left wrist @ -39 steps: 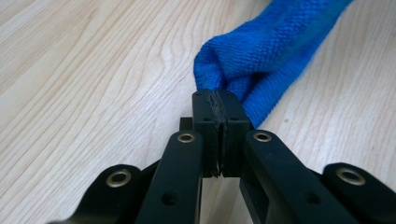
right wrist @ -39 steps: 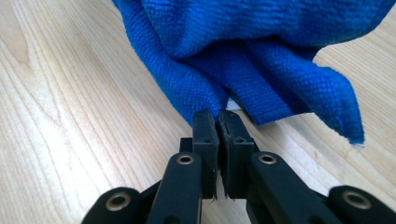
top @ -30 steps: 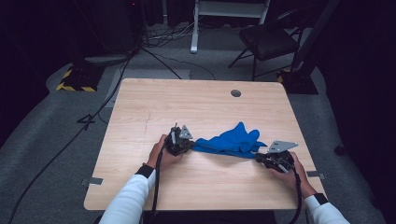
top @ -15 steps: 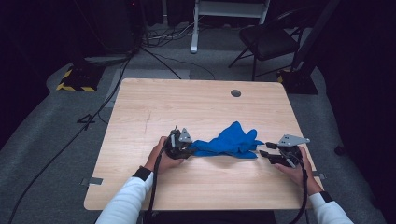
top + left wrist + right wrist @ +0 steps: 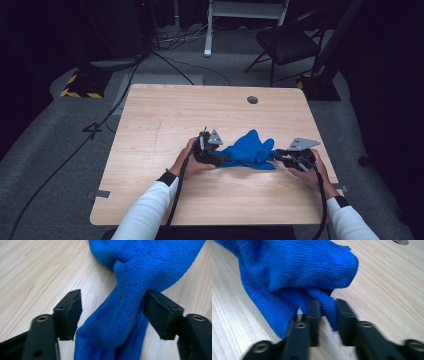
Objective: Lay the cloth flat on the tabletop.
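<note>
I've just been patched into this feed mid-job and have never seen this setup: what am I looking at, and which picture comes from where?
There is no robot arm here. A person at a wooden table holds a hand-held gripper in each hand. The high view looks down from above; the other two pictures come from cameras riding on each gripper. A crumpled blue cloth lies on the table between them. The left gripper has just been opening: its jaws stand apart with a twisted end of the cloth between them, unclamped. The right gripper has just been closing and pinches a fold of the cloth's other end.
</note>
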{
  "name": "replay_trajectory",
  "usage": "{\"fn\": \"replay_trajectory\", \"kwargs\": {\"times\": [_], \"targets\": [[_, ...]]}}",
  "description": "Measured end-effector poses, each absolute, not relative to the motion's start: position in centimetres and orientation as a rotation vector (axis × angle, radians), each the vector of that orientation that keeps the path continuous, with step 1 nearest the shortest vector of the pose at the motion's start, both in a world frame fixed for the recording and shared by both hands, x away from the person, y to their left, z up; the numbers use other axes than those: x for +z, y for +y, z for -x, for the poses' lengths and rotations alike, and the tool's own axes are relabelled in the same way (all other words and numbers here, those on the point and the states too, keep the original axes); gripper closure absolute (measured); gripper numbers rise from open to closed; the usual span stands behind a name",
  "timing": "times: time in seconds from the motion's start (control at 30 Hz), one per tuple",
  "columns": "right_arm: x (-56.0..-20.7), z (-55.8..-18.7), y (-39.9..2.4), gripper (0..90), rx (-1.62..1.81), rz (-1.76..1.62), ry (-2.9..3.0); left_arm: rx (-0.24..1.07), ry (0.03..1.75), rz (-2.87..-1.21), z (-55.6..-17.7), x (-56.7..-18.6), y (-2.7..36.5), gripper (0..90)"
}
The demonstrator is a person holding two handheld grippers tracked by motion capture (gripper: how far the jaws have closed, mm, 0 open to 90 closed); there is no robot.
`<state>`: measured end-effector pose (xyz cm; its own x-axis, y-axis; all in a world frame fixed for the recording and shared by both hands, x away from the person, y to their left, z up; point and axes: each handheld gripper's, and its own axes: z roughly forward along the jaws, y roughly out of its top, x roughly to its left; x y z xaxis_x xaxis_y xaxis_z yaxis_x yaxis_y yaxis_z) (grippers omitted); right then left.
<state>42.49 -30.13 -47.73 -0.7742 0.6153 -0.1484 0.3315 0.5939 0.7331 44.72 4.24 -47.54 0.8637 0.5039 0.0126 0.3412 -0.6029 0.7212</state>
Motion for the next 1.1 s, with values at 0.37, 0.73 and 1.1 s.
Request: {"fn": "replay_trajectory", "kwargs": {"times": [0.37,0.73,1.1], "targets": [[-47.3,-41.9,-30.6,86.0,0.981,-0.773,2.386,0.320,0.640,-2.292,-45.4,-47.9,5.6,87.1],[-47.1,-42.5,-32.5,86.4,0.915,-0.950,2.316,0.326,0.796,-2.289,-45.0,-47.7,9.3,87.0],[-46.9,-42.6,-31.6,59.6,0.906,-0.986,2.242,0.299,0.745,-2.313,-42.8,-47.3,8.4,47.1]]}}
